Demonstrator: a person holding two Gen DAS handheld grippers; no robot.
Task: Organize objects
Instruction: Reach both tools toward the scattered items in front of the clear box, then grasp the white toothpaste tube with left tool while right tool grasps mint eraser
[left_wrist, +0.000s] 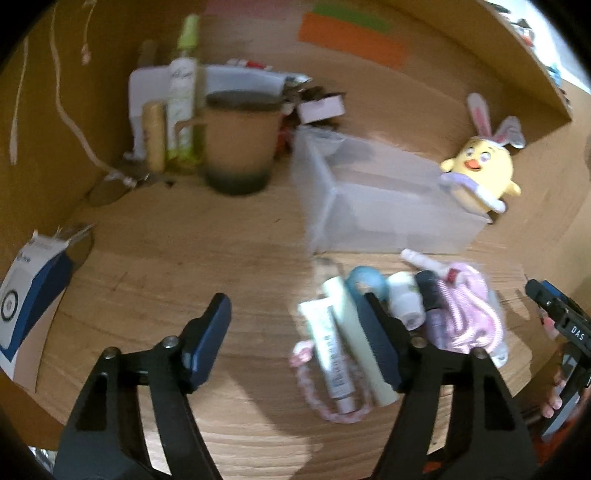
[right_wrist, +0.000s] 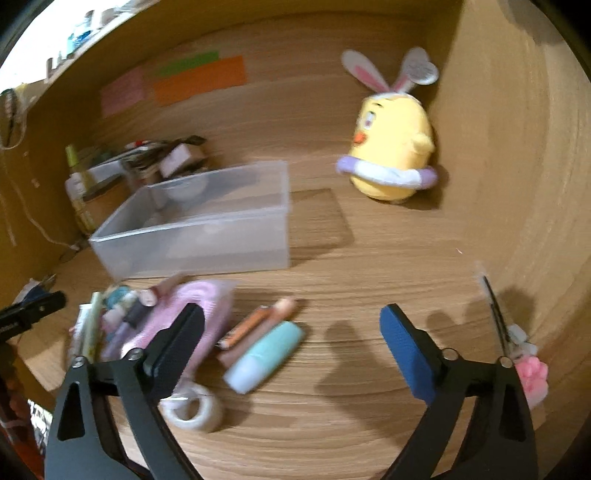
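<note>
My left gripper (left_wrist: 295, 306) hangs open over bare wood, and its right finger overlaps a pile of toiletries. In that pile lie a white tube (left_wrist: 328, 347), a pale green tube (left_wrist: 352, 328), a small white bottle (left_wrist: 406, 299) and a pink pouch (left_wrist: 465, 314). An empty clear plastic box (left_wrist: 388, 229) stands just behind the pile. My right gripper (right_wrist: 291, 314) is open above an orange tube (right_wrist: 255, 325) and a mint bottle (right_wrist: 266, 354) that lie on the desk. The pink pouch (right_wrist: 199, 306) is by its left finger, a tape roll (right_wrist: 195, 410) sits below it, and the clear box (right_wrist: 192, 243) is behind.
A yellow plush chick (right_wrist: 391, 147) stands at the back right by the wooden wall. A brown pot (left_wrist: 240, 144), a spray bottle (left_wrist: 183, 103) and clutter fill the back left. A blue-white carton (left_wrist: 29, 295) lies at far left. A pink hair clip (right_wrist: 532, 376) lies at right.
</note>
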